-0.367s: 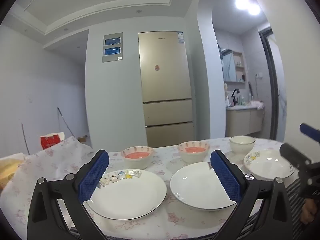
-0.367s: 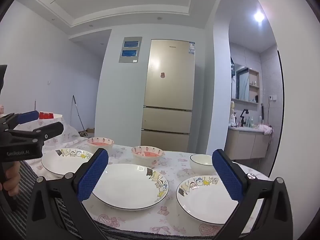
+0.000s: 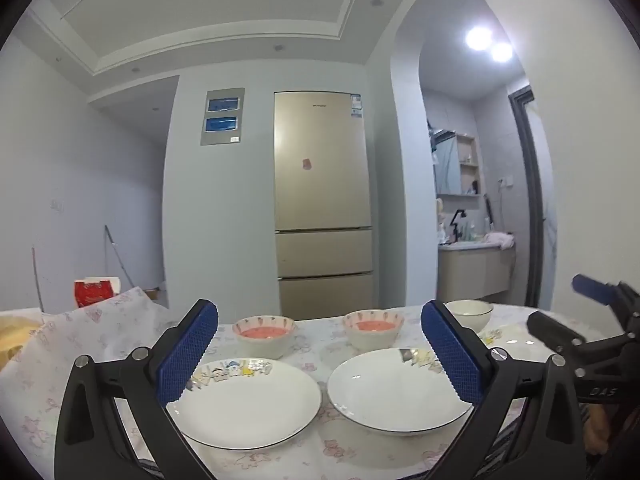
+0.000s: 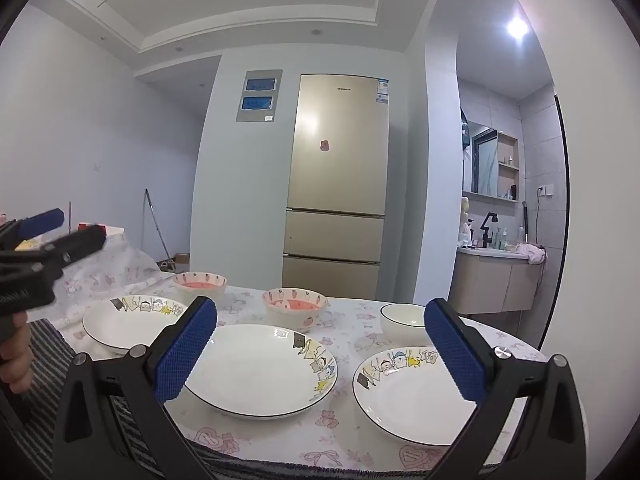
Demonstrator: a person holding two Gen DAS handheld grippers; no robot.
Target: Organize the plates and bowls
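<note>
In the left wrist view, the left gripper (image 3: 320,354) is held level with its jaws spread fully apart and nothing between them; two plates (image 3: 256,404) (image 3: 396,390) are seen on the table (image 3: 352,450) at 6 o'clock, with two pink bowls (image 3: 264,336) (image 3: 373,328) just beyond and a white bowl (image 3: 471,312) at 4 o'clock. In the right wrist view, the right gripper (image 4: 320,354) is likewise spread wide and empty, three plates (image 4: 132,322) (image 4: 260,368) (image 4: 416,394) being laid across the near table edge from 8 to 4 o'clock, bowls behind.

Gold fridge (image 4: 336,184) against the wall, pink-patterned tablecloth (image 4: 360,316), bathroom vanity (image 4: 496,280) through the arch, red box (image 3: 94,292)
</note>
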